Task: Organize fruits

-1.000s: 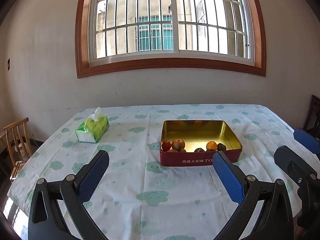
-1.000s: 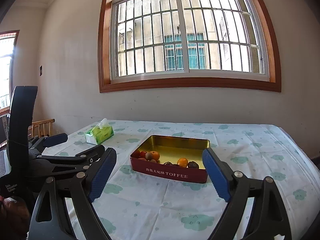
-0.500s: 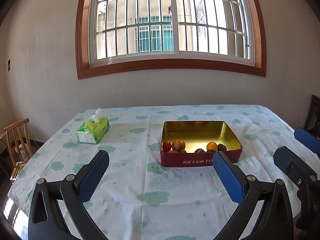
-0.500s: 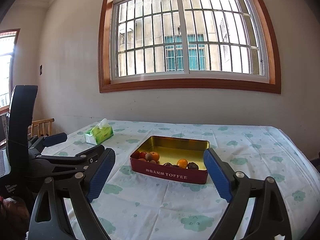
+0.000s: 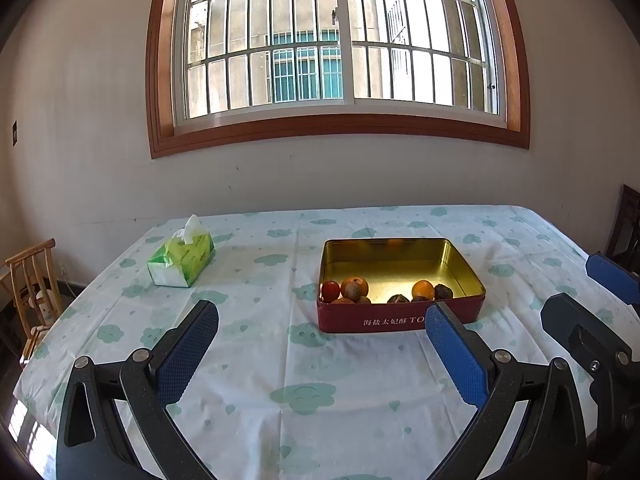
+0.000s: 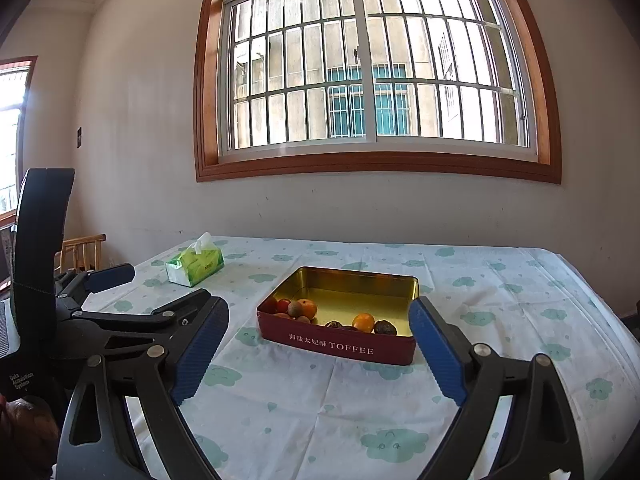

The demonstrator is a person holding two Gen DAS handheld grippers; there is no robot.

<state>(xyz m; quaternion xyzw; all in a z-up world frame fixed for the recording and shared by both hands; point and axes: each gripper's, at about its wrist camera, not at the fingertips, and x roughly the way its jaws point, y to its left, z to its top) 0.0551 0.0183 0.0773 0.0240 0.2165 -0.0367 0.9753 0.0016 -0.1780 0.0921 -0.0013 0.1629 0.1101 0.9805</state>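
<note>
Progress: you look to be at the very start; nothing is lifted, and every fruit (image 5: 354, 290) lies in the tin (image 5: 400, 320) (sorting is all still ahead, as far as I can judge).
Fruit place: bunched along the tin's near wall, a red-and-orange cluster at its left corner, an orange one (image 6: 363, 321) and dark wrinkled ones toward the right.
Left gripper (image 5: 318, 356): your fingers stand wide apart, holding nothing, short of the tin over the table's near edge.
Right gripper (image 6: 318, 354): fingers spread wide too, empty, the tin between them in view but untouched.
Materials: tin is thin metal, red outside, glossy gold inside, rectangular with rounded corners; fruit small and round.
Table (image 5: 280, 360): soft pale cloth with green cloud print.
Aside: a green tissue pack (image 5: 182, 258) sits toward the far left corner.
</note>
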